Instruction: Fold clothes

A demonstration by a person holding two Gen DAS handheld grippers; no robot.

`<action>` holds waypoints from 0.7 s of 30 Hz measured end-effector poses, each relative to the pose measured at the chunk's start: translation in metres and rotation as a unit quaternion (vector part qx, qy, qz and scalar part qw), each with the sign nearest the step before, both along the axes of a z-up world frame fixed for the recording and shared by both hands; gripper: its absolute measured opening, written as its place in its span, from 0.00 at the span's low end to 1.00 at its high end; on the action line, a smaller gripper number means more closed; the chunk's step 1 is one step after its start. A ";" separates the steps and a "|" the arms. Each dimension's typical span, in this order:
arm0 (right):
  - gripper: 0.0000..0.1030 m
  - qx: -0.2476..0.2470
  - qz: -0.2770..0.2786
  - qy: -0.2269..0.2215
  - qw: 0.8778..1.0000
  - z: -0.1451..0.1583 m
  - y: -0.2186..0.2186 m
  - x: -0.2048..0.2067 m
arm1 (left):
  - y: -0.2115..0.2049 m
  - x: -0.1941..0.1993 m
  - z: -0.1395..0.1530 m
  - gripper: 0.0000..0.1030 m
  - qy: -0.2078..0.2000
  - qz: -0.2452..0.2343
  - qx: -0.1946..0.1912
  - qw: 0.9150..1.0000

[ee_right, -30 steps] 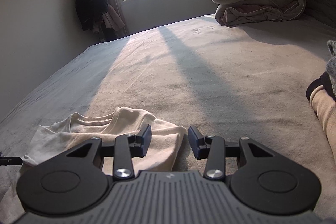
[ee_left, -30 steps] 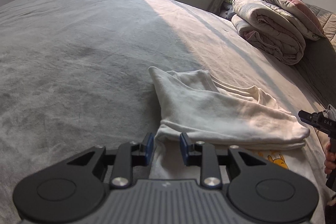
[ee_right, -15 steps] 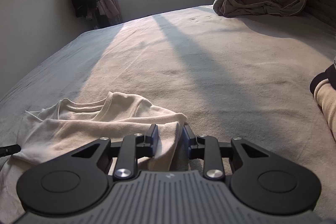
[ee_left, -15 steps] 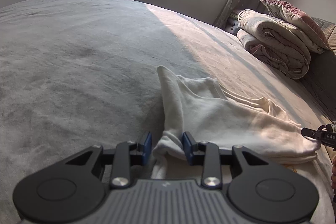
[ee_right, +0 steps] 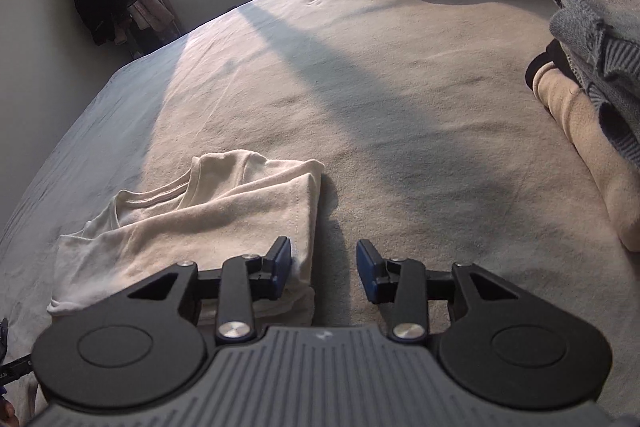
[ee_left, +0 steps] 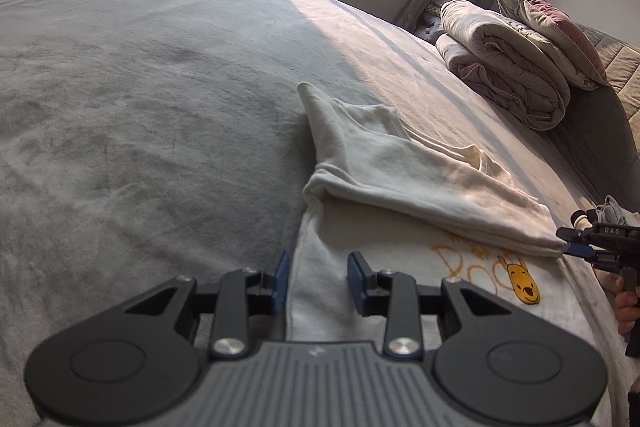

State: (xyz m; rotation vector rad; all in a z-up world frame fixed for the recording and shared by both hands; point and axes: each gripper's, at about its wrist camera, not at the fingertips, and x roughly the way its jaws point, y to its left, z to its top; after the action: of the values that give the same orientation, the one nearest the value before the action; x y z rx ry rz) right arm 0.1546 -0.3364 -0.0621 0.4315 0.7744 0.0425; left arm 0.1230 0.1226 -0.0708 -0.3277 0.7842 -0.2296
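**A:** Bed (ee_left: 140, 87) first: grey cover, cream T-shirt (ee_left: 400, 163) laid flat near the close edge, top part already doubled over toward the hem. Long axis of the doubled band is seen running across the view, from left claw (ee_left: 318, 277) side to right claw (ee_right: 323, 269) side.

**B:** Which claw is nearer to what?

**A:** Left claw is placed over the single bottom layer, at its left edge, just short of the band's left corner (ee_left: 316, 187). Jaws partly apart, nothing pinched; cloth lies under the gap, not gripped. Right claw is placed at the band's opposite end (ee_right: 308, 267); the shirt's side edge falls beside its left pad, bare bed between the pads. Its jaws are opening, nothing is held.

**B:** So each claw is matched to its own corner.

**A:** Judged so. Shirt lies ahead of both, slightly right of the left claw, left of the right claw. Next fold would probably be taken across the short axis, away from the person, with both corners lifted together.

**B:** Printed bear?

**A:** Yellow bear print (ee_left: 520, 287) is exposed on the bottom layer, nearer the right claw as seen in the left view.
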 end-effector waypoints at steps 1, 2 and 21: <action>0.40 0.021 -0.003 0.010 1.000 0.002 -0.004 -0.008 | 0.002 -0.005 0.000 0.33 0.010 -0.003 -0.006 1.000; 0.40 0.036 -0.002 0.018 0.999 0.004 -0.005 -0.018 | 0.004 -0.009 0.000 0.32 0.015 -0.004 -0.013 1.000; 0.39 0.172 0.076 0.100 0.977 -0.011 0.014 -0.198 | 0.058 -0.129 -0.027 0.26 0.120 -0.101 -0.205 0.966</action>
State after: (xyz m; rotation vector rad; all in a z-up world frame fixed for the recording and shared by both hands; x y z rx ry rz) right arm -0.0434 -0.3227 -0.0728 0.7115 1.0016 0.2822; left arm -0.0061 0.1811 -0.0974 -0.6758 1.0098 -0.5562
